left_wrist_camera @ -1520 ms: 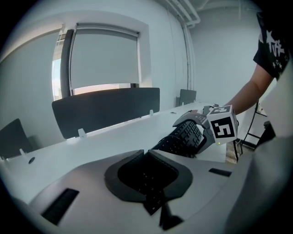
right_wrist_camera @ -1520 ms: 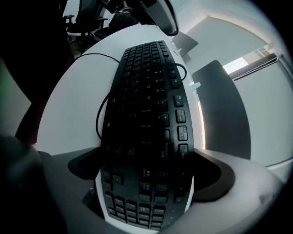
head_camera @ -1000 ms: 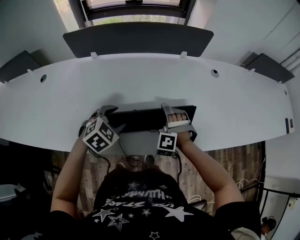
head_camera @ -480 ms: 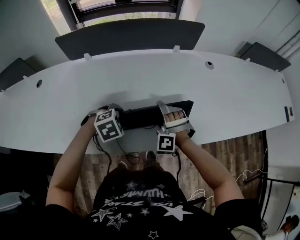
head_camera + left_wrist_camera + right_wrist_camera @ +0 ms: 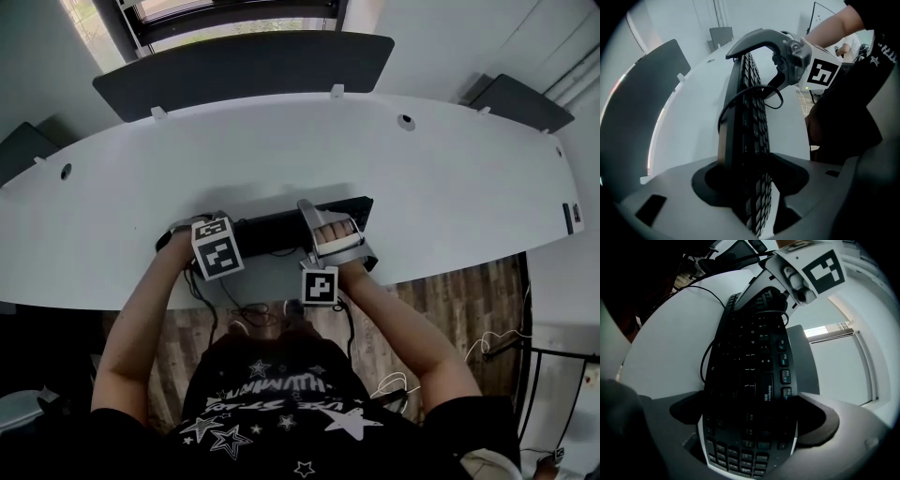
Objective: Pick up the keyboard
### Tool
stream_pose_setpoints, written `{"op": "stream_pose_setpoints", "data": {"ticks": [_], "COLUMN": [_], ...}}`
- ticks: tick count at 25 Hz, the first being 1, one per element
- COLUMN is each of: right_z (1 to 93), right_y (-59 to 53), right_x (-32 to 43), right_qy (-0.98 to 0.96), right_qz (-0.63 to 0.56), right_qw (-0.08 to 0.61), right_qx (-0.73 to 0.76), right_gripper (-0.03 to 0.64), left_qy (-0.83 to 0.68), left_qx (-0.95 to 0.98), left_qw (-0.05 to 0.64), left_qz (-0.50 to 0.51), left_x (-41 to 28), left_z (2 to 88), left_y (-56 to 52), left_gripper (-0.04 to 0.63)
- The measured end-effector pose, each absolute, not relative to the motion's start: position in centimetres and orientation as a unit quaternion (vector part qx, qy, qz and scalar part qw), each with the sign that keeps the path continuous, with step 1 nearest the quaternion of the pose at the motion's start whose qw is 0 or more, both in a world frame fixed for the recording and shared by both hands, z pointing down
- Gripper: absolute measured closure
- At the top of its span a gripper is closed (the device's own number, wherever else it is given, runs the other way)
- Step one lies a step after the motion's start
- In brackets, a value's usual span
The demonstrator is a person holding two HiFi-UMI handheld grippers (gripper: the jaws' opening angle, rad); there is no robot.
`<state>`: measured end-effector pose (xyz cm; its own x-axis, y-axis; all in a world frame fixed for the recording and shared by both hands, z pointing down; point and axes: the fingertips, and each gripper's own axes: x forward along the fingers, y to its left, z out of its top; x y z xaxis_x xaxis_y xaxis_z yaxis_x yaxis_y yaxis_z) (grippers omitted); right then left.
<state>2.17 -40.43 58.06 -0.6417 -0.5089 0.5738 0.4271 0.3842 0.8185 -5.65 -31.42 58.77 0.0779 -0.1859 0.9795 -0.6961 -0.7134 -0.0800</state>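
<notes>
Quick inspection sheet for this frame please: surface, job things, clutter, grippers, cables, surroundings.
Surface: white curved desk, two holes near its back edge.
Job's things: black keyboard near the desk's front edge; whether it is off the surface cannot be told.
Clutter: nothing seen.
Grippers: left gripper straddles the keyboard's left end, jaws closing, a gap left at one side. Right gripper is shut on the right end.
Cables: keyboard cable loops loose on the desk beside the keyboard; more leads on the floor.
Surroundings: dark panels behind the desk, window beyond, wooden floor.
</notes>
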Motion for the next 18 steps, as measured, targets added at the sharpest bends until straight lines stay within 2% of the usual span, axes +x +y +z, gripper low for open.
{"op": "stream_pose_setpoints", "data": {"ticks": [9, 15, 18], "right_z": [57.9, 57.6, 57.6], "right_y": [-40.3, -40.3, -40.3], "right_x": [2.3, 2.5, 2.3], "right_qy": [-0.721, -0.728, -0.725], "right_qz": [-0.565, -0.565, -0.568], "right_qw": [0.401, 0.386, 0.387], "right_qx": [0.018, 0.038, 0.045], "right_gripper": [0.040, 0.040, 0.040], "left_qy": [-0.297, -0.276, -0.277], "left_qx": [0.700, 0.719, 0.720], "left_qw": [0.260, 0.282, 0.288], "left_qz": [0.595, 0.572, 0.567], "left_x": [-5.2, -4.3, -4.9], "left_z": [58.7, 57.9, 58.3], "left_y": [-30.8, -29.9, -29.3], "left_gripper": [0.419, 0.507, 0.520]}}
